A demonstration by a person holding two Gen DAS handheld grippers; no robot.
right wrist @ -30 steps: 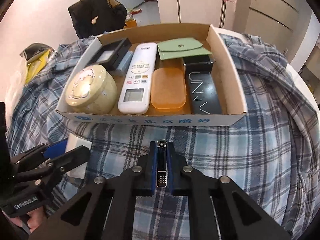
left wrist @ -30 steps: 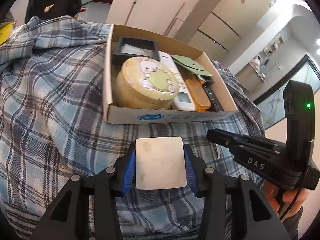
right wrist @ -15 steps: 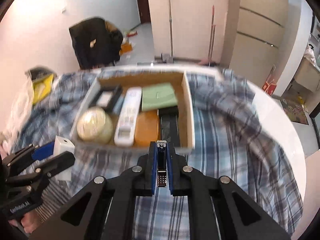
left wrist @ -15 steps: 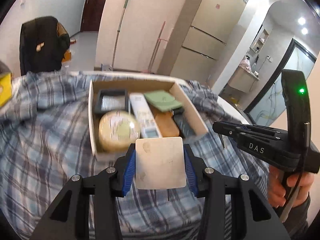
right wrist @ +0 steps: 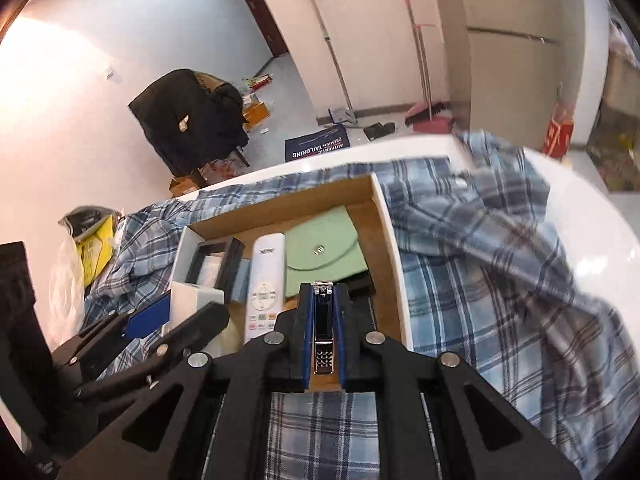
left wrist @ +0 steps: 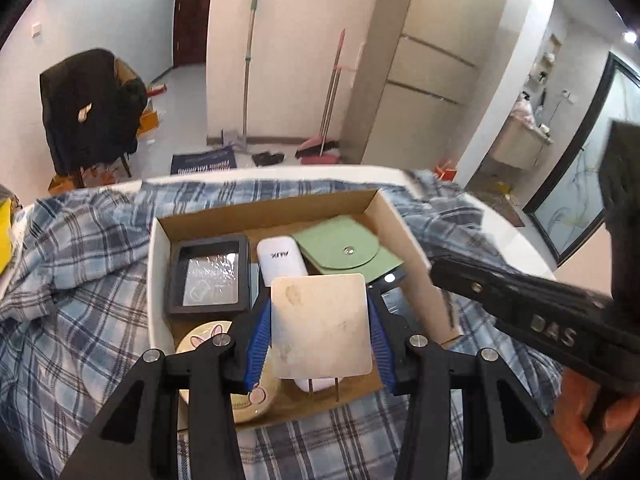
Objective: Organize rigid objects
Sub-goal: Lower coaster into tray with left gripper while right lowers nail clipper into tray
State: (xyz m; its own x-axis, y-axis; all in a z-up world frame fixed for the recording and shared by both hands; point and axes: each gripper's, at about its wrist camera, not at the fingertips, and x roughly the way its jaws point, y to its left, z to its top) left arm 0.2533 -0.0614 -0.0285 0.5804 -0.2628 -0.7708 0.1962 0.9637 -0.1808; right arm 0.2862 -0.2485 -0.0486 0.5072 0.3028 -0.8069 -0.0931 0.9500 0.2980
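Observation:
My left gripper (left wrist: 320,328) is shut on a white square plug adapter (left wrist: 320,324) and holds it above the middle of the open cardboard box (left wrist: 158,280). My right gripper (right wrist: 323,336) is shut on a silver nail clipper (right wrist: 323,328), above the box's near right part (right wrist: 386,248). In the box lie a black framed case (left wrist: 208,276), a white remote (right wrist: 264,280), a green pouch (left wrist: 344,252), a round cream tin (left wrist: 208,336) and a dark box, mostly hidden. The right gripper shows in the left wrist view (left wrist: 520,312); the left gripper and adapter show in the right wrist view (right wrist: 192,304).
The box sits on a blue plaid shirt (right wrist: 500,280) spread over a white round table (right wrist: 580,208). A yellow bag (right wrist: 94,248) lies at the table's left. A chair with a black jacket (left wrist: 88,108), brooms and a fridge stand beyond.
Both grippers have risen and moved forward from in front of the box to above it, each still holding its object. The view now looks down into the box.

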